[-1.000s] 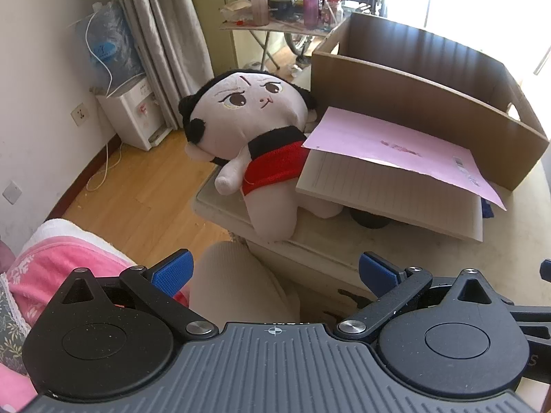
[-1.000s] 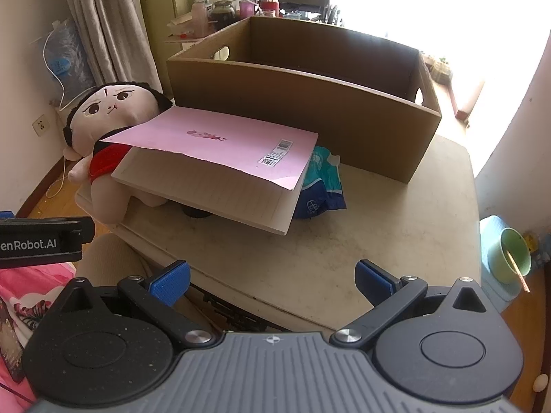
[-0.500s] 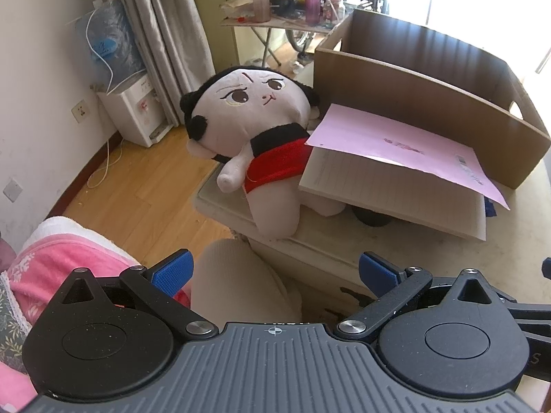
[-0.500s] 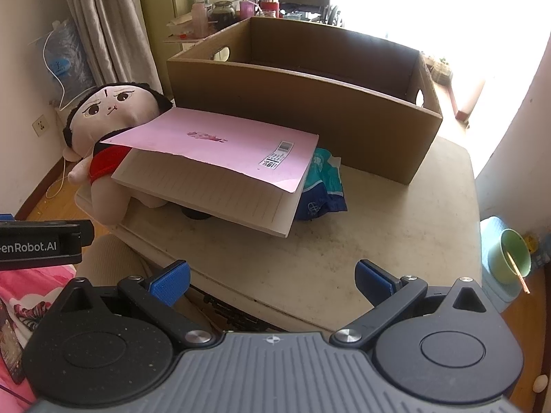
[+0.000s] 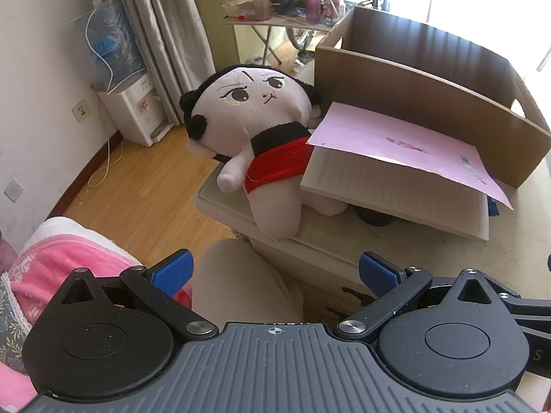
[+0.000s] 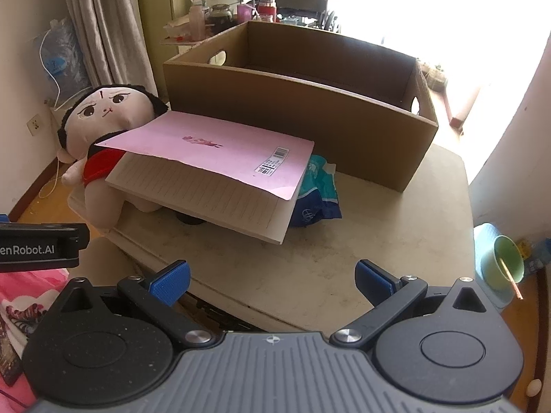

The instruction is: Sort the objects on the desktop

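Pink notebook cover (image 6: 220, 148), lined pages; doll (image 5: 255, 127) red-black outfit; brown box (image 6: 310, 103); blue-teal packet (image 6: 316, 196).

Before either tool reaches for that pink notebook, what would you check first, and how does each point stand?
1. Left tool open and empty: ok.
2. Right tool open and empty: ok.
3. Cardboard box open on top, with room showing inside: ok.
4. Pink notebook free to lift: ok, nothing lies on it; its cover is partly raised.
5. Notebook resting stably: not ok, it leans on the plush doll and covers a blue-green packet and a dark object.
6. What the dark object is: cannot tell.
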### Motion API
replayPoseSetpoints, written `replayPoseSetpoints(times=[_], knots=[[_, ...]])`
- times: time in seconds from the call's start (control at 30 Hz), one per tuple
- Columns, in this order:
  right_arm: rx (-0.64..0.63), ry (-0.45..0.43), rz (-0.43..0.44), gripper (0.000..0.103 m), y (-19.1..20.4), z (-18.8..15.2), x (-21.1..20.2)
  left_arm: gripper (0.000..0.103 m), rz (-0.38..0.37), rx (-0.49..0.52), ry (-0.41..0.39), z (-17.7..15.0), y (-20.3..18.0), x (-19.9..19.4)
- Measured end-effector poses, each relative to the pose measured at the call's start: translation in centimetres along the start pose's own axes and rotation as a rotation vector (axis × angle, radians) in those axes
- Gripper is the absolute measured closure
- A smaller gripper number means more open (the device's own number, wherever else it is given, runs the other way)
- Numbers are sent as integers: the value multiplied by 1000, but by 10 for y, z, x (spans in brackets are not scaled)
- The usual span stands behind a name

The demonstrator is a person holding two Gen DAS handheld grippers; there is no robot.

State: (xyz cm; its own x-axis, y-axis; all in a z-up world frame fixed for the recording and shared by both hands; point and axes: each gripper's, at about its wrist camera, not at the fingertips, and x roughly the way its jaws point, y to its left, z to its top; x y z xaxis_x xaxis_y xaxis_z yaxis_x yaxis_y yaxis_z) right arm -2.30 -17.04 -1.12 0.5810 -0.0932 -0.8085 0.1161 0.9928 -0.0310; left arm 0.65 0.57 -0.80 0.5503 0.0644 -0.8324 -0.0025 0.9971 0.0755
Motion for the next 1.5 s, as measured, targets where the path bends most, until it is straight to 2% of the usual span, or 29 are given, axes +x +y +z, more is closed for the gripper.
replayPoseSetpoints(times=[0.3,0.4,0.53,0.7,0.77,0.87,0.97,1.03,1.13,1.2,1.27,1.33,1.4,1.5], knots=[[33,-4,-36,0,-4,2,5,0,-4,26,-9,4,-3,6],[51,-49,-18,0,-11,4,1,0,-15,43,-32,7,-4,10],[96,-147,22,0,-26,9,-6,0,-87,42,-86,15,-1,11],[155,-252,61,0,-52,20,-5,0,-254,-24,-202,32,11,11],[167,-263,57,0,-60,28,3,0,-280,-19,-250,42,10,12],[181,-247,65,7,-67,37,19,1,-285,16,-296,59,3,17],[220,-213,107,20,-73,45,39,3,-306,22,-315,70,-2,24],[244,-188,139,25,-75,50,52,5,-307,48,-299,78,-10,35],[279,-153,206,30,-76,50,65,12,-311,79,-229,85,-20,53],[292,-124,246,31,-76,50,74,23,-333,86,-155,88,-25,64],[307,-88,290,31,-76,51,82,23,-336,80,-89,89,-29,76],[339,-54,332,35,-77,51,90,23,-332,77,-57,89,-30,82],[332,-61,329,36,-75,52,91,23,-335,68,-32,88,-30,85],[324,-72,319,48,-77,53,91,23,-338,76,-13,85,-31,84]])
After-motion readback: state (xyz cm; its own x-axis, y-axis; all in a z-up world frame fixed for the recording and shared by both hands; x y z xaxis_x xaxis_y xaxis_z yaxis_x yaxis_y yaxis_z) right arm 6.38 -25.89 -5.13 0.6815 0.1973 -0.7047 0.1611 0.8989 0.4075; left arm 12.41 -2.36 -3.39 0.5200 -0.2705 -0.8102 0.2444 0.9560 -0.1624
